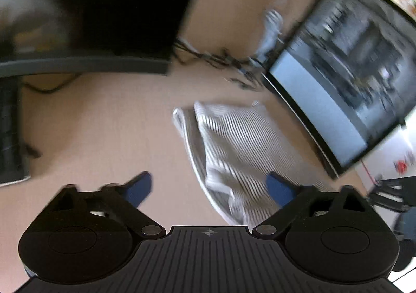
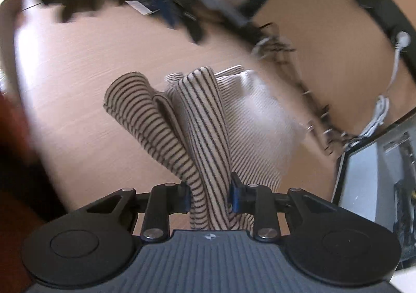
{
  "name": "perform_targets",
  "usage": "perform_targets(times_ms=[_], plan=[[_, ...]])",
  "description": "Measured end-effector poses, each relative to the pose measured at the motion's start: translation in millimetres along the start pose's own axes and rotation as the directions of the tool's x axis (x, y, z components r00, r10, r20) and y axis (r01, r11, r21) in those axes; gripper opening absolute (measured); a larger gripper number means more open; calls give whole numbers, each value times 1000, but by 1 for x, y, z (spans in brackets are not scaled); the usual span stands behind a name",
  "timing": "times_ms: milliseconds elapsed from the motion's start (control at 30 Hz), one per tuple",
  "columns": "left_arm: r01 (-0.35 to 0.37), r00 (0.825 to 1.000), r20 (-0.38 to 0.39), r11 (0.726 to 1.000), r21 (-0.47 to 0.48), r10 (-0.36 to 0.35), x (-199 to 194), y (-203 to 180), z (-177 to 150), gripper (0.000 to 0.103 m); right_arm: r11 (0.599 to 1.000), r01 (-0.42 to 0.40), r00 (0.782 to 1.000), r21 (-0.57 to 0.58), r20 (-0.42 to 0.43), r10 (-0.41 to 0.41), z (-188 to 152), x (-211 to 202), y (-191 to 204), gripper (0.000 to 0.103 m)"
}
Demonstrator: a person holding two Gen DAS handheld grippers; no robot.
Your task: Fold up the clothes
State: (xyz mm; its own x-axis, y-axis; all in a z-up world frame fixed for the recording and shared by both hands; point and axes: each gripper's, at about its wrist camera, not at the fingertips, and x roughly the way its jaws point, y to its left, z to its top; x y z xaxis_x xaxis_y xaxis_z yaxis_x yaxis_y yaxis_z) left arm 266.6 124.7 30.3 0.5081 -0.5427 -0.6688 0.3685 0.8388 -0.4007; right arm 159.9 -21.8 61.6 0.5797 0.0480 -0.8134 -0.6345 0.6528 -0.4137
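A white garment with thin black stripes (image 1: 241, 147) lies partly folded on the light wooden desk (image 1: 104, 121). My left gripper (image 1: 209, 189) is open and empty, held above the desk, with its right finger over the garment's near edge. My right gripper (image 2: 209, 194) is shut on a bunched fold of the striped garment (image 2: 205, 131) and lifts it; the rest of the cloth trails down to the desk behind it.
A monitor (image 1: 345, 79) stands right of the garment, also in the right wrist view (image 2: 384, 183). A dark monitor (image 1: 111, 6) is at the back left, with a keyboard (image 1: 10, 131) at the far left. Tangled cables (image 1: 221, 61) and a white cable (image 2: 384, 100) lie behind.
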Motion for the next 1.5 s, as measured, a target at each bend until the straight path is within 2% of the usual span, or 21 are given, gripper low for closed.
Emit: perform_targets(times_ms=[33,133,267,333,367,433,500,567,633,667,767,867,967,1033,1100,1167,1233,1300,1333,1433,1500], plan=[[19,1000,-19,1000,24,-19,8,-2,-2,83,999,-8,1000,-48,-14,7,2,-12,5,27],[79,995,-63,993,84,-73,34,-11,-11,83,979,-28,999,-204,-47,19,12,-47,16,26],[156,984,-112,969,192,-136,60,-26,-17,79,916,-37,999,-399,-35,25,44,-63,6,24],[161,982,-135,953,258,-130,69,-33,-19,78,890,-29,999,-456,4,35,59,-57,7,25],[162,981,-148,943,290,-123,74,-36,-20,68,878,-34,999,-477,20,50,65,-47,3,25],[163,981,-155,929,332,-117,80,-38,-22,66,863,-52,996,-503,33,79,73,-22,-7,26],[172,979,-164,927,334,-123,80,-38,-21,66,862,-88,994,-499,16,111,72,8,-22,28],[169,978,-164,944,284,-126,77,-31,-18,60,878,-101,993,-467,5,117,62,34,-36,28],[161,979,-155,965,206,-130,71,-20,-15,59,903,-88,994,-422,23,107,58,54,-44,29],[149,981,-149,976,162,-125,67,-14,-13,65,914,-81,994,-398,32,102,56,64,-47,29],[114,987,-121,991,74,-105,46,0,-10,72,929,-66,994,-364,62,94,50,88,-53,31],[39,994,-105,996,85,-30,23,4,-5,81,934,-54,991,-353,93,93,42,108,-55,34],[31,998,-65,993,118,-24,3,-7,8,84,961,-55,989,-269,121,90,45,115,-71,35],[46,998,-41,987,156,-40,-6,-18,15,91,975,-42,989,-220,129,72,48,113,-80,44],[74,997,-20,975,209,-71,-9,-34,22,94,988,-6,989,-153,145,29,47,105,-87,63],[51,999,-21,958,282,-47,0,-49,26,94,997,28,987,-77,163,-15,45,94,-93,68],[8,999,-35,940,342,4,17,-57,29,93,998,61,981,25,181,-65,39,81,-101,84],[-17,998,-44,929,369,36,32,-60,32,92,984,100,973,149,193,-128,31,71,-111,99],[-20,998,-45,928,373,39,38,-60,35,92,971,118,968,210,195,-159,27,66,-116,102],[-40,997,-45,921,387,62,52,-60,40,92,877,226,947,425,113,-299,12,72,-132,103],[-66,994,-57,909,412,98,65,-58,44,91,818,270,944,508,29,-330,5,93,-138,103]])
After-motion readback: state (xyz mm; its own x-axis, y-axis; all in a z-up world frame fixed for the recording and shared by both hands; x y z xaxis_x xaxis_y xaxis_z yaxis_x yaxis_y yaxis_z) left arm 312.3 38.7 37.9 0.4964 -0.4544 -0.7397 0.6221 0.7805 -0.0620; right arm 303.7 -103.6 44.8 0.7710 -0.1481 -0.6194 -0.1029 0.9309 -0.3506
